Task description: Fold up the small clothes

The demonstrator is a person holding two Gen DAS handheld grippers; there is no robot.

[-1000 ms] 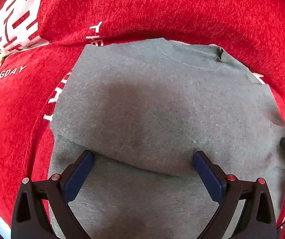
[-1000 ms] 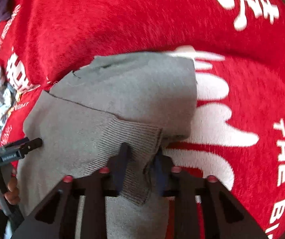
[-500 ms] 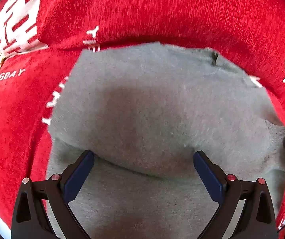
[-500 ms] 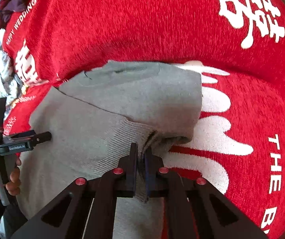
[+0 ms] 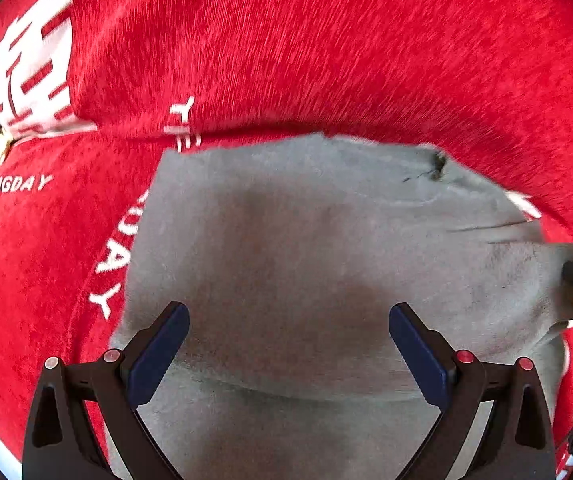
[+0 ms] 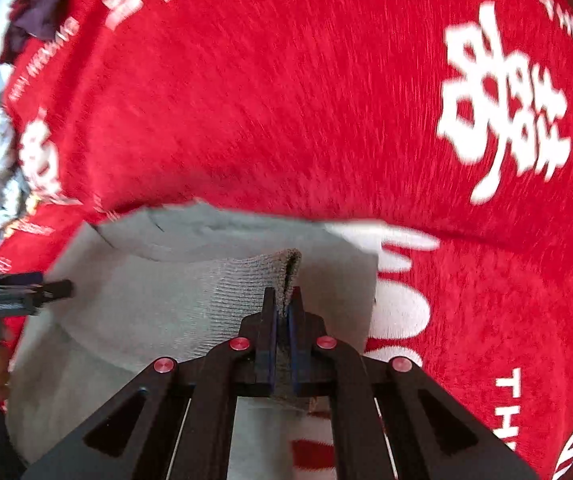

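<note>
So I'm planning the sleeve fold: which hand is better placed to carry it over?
Right: its fingers are shut on the cuff. The left gripper hangs open above the sweater.

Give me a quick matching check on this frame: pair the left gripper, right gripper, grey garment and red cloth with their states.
Things:
1. left gripper
2. right gripper
3. grey garment
4. red cloth

States:
A. spread underneath, printed with white lettering
B. shut, pinching a ribbed cuff
C. open, nothing between its pads
D. lying partly folded, one edge lifted

Pairs: 1-C, 2-B, 3-D, 4-A
</note>
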